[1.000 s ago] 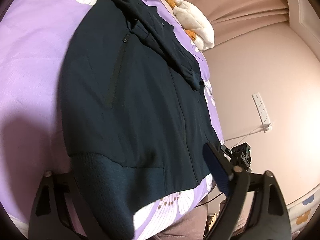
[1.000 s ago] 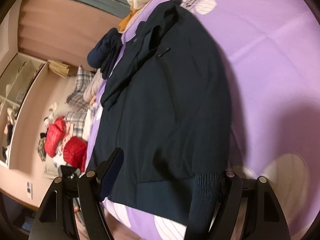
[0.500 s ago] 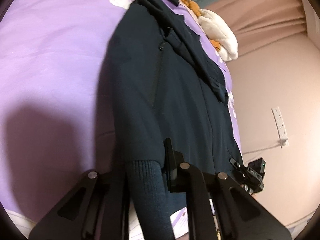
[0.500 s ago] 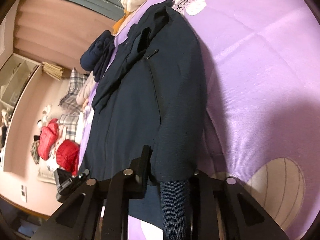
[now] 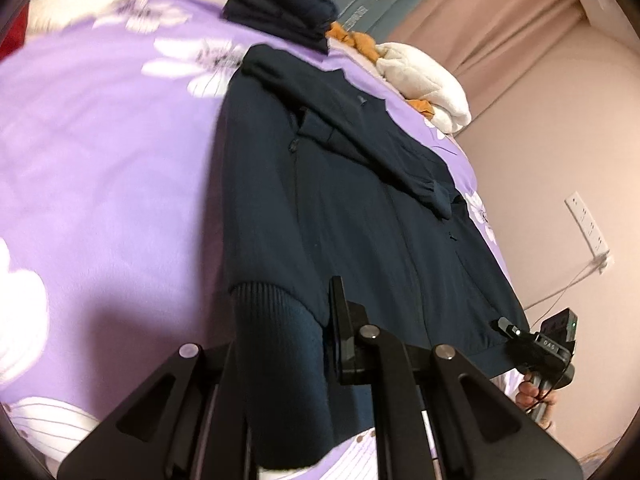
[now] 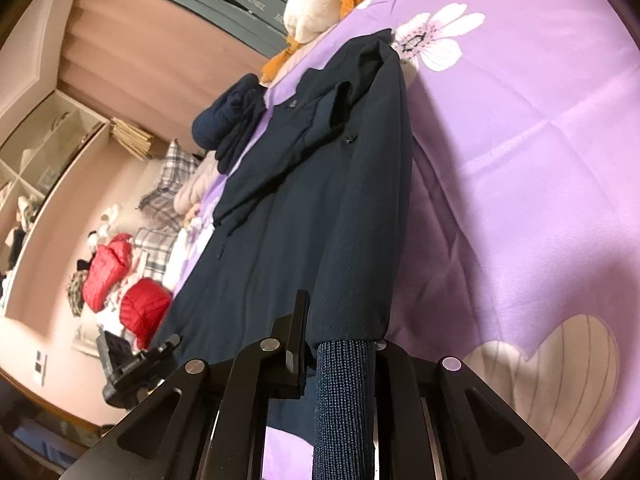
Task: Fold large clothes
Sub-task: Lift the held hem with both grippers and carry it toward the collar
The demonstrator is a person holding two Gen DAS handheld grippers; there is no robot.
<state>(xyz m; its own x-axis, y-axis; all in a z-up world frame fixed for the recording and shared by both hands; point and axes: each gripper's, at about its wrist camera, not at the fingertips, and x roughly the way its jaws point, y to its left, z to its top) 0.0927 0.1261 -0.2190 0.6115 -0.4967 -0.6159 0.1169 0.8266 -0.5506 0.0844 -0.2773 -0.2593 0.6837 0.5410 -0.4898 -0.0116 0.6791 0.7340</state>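
Left wrist view: the left gripper [image 5: 284, 344] is clamped on the ribbed hem of a dark navy jacket [image 5: 352, 208], the knit band bunched between its two black fingers [image 5: 340, 328]. The jacket lies lengthwise on a purple bedspread [image 5: 100, 184] printed with white flowers, its collar end pointing away from the camera. One sleeve is folded diagonally across the chest, its cuff resting near the centre zip. At the far hem corner the right gripper [image 5: 516, 340] appears, with part of the person's hand [image 5: 532, 394] below it.

Beyond the collar sits a folded dark navy garment [image 5: 280, 12], and beside it a white and orange plush item [image 5: 424, 80]. A white power strip [image 5: 588, 224] is fixed to the pink wall, with a cable running from it.

Right wrist view: the right gripper [image 6: 340, 360] is likewise closed on the ribbed hem of the jacket [image 6: 312, 208], which passes between its fingers and hangs down toward the lens. The bedspread [image 6: 520, 160] fills the right half of the frame. The left gripper [image 6: 136, 360] is seen at the opposite hem corner. Off the bed, red padded clothing [image 6: 120, 276] and a plaid fabric [image 6: 164, 196] lie heaped together. Open shelving [image 6: 40, 152] stands against the wall.
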